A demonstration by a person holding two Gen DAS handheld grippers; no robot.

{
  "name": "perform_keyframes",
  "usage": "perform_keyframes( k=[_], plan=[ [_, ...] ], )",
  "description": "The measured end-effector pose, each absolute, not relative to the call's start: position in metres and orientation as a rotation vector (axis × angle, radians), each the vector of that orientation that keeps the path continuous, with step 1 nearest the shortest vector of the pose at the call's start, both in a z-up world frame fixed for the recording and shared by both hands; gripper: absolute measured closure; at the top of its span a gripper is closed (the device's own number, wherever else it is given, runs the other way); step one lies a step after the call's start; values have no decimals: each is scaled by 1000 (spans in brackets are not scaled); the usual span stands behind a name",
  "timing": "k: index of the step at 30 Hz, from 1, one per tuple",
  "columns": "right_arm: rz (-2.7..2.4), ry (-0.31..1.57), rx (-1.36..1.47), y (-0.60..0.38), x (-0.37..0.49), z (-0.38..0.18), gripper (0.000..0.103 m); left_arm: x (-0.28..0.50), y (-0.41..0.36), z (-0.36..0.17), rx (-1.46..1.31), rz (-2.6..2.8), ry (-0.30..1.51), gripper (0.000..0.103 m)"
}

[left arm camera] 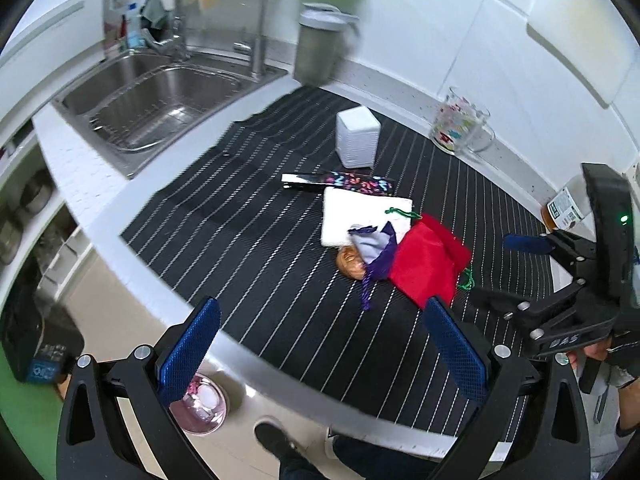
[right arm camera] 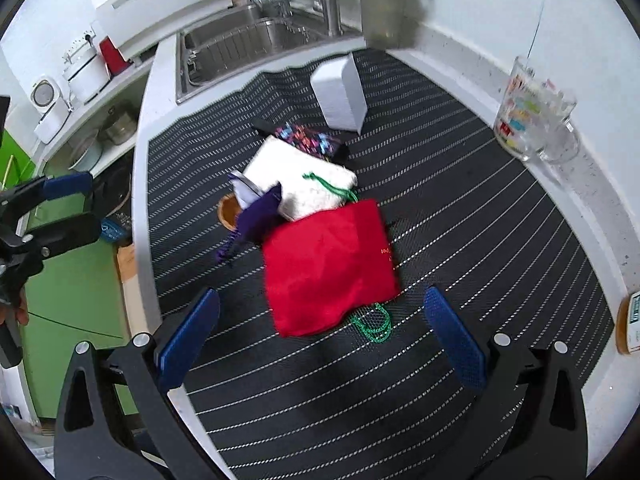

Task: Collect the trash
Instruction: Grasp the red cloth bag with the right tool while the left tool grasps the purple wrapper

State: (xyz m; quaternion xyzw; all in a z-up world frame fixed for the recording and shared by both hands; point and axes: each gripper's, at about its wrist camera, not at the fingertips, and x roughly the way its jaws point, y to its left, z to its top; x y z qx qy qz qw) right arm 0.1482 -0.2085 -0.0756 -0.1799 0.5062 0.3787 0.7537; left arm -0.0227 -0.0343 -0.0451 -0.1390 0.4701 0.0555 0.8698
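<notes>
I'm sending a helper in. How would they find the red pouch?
Look at the black striped mat beside the steel sink. Near its middle sits a small heap, and the flat red fabric pouch lies at its near edge, partly over the white cloth pouch. Nothing else in the heap is red.

The grey lidded container (left arm camera: 320, 46) by the sink is smeared with blur. The small brown object (left arm camera: 351, 264) lies half hidden under the purple pouch (left arm camera: 378, 254). The amber jar (right arm camera: 629, 324) is cut off by the picture's edge.

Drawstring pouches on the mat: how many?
2. Red pouch lies at the mat's centre; purple pouch beside it, lying on the white pad. More may be hidden underneath.
</notes>
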Motion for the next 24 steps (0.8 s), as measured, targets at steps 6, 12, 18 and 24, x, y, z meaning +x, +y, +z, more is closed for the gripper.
perform_keyframes(
  k=[6,12,18,24],
  plan=[
    [814,1155,-418,-194,158,-106,3,0,-32,-59,-280,75,1023,6],
    [818,1154,-426,-187,164,-122,6,9,-27,-71,-283,64,1052,6],
    [808,1156,-447,-188,169,-124,41,14,-29,-76,-292,55,1063,6],
    [827,1177,-408,-195,177,-118,77,21,-35,-73,-293,39,1056,6]
  ],
)
